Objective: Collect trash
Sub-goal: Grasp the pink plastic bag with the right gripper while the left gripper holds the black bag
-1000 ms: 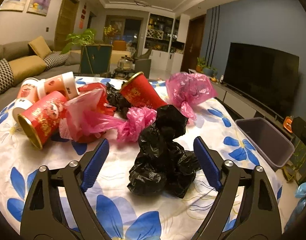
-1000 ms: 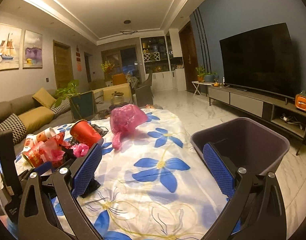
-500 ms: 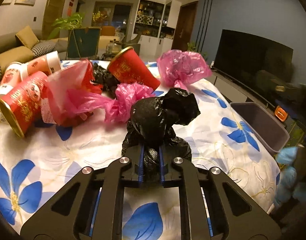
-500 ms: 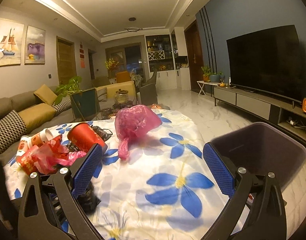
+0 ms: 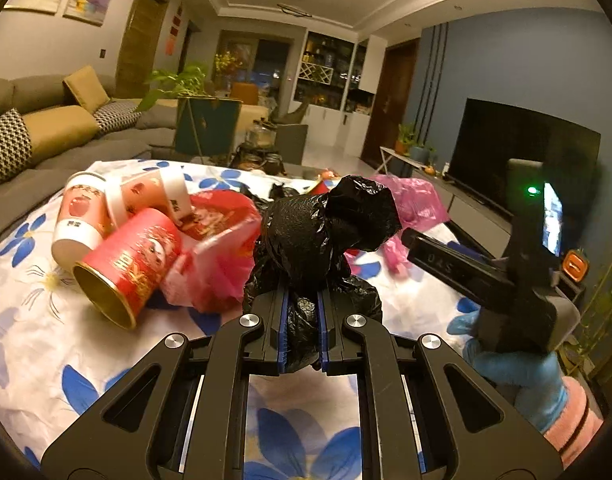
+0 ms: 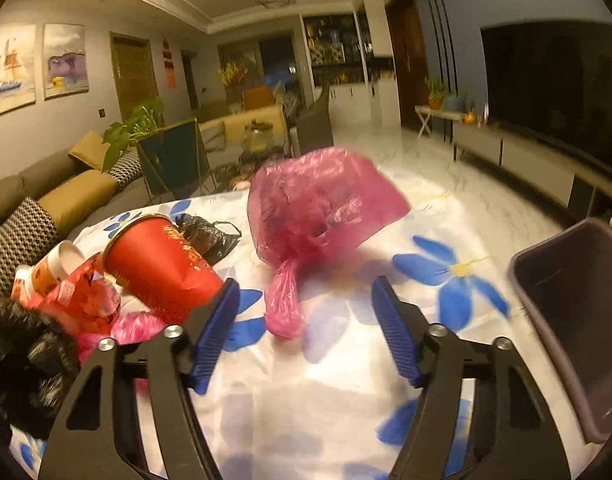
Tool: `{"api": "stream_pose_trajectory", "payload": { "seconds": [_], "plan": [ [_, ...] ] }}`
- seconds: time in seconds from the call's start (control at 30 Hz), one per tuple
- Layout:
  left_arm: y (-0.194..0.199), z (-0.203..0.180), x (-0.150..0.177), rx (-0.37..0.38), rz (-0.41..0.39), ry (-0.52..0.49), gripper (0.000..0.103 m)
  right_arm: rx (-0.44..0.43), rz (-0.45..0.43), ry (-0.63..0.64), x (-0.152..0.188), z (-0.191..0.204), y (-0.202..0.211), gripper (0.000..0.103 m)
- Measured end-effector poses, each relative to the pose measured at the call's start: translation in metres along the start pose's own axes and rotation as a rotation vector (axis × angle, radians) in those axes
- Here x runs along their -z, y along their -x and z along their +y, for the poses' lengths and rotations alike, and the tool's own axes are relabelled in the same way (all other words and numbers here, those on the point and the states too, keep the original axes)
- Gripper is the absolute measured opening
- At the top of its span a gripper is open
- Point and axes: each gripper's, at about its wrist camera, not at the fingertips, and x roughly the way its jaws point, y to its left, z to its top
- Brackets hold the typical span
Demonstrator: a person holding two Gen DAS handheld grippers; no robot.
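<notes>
Right now my left tongs (image 5: 302, 332) are pinched nearly closed on the lower part of the crumpled black plastic bag (image 5: 325, 236), whose knotted top bulges above the blue pads. I judge the bag is just off or barely on the flower-print tabletop (image 5: 38, 340), though I cannot tell which. My right tongs (image 6: 306, 332) are spread wide and hold nothing, pointed at the tail of the tied pink plastic bag (image 6: 313, 216) that sits mid-table. The dark plastic bin (image 6: 573, 312) stands at the table's right edge, apparently empty from this angle.

What worries me most is the grip. Thin film compresses and slides, so a quick swing toward the bin could let the black bag slip out or tear where it is pinched. The loose lower folds hang close to the red printed cylinder can (image 5: 130, 264) and the crumpled red-pink wrapper (image 5: 218, 252) beside it, so a snag could drag them along or roll the can off the cloth. The right-hand tool and its blue-gloved hand (image 5: 513, 364) sit between the black bag and the bin in the left view, so the two could collide if I carry straight across. On the right, closing on only the pink bag's thin tail might let it pull free.
</notes>
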Motion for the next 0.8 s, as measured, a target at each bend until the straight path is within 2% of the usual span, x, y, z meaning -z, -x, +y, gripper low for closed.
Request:
{"api": "stream_pose_trajectory", "payload": {
  "seconds": [0.07, 0.23, 0.33, 0.4, 0.5, 0.8],
  "plan": [
    [0.0, 0.005, -0.001, 0.002, 0.002, 0.014, 0.011, 0.009, 0.028, -0.014, -0.002, -0.001, -0.011, 0.062],
    [-0.002, 0.015, -0.004, 0.001, 0.002, 0.034, 0.011, 0.031, 0.103, 0.009, 0.004, 0.004, -0.024, 0.045],
    [0.001, 0.017, -0.003, 0.003, 0.003, 0.04, 0.011, 0.029, 0.12, 0.021, 0.005, 0.007, -0.026, 0.03],
    [0.001, 0.017, -0.003, 0.005, 0.003, 0.042, 0.011, 0.021, 0.123, 0.03, 0.006, 0.009, -0.025, 0.016],
    [0.001, 0.017, -0.003, 0.003, 0.002, 0.04, 0.011, 0.019, 0.115, 0.042, 0.005, 0.01, -0.023, 0.01],
    [0.009, 0.011, -0.006, 0.003, -0.007, 0.034, 0.011, 0.017, 0.053, 0.042, 0.002, 0.003, 0.004, 0.006]
  ]
}}
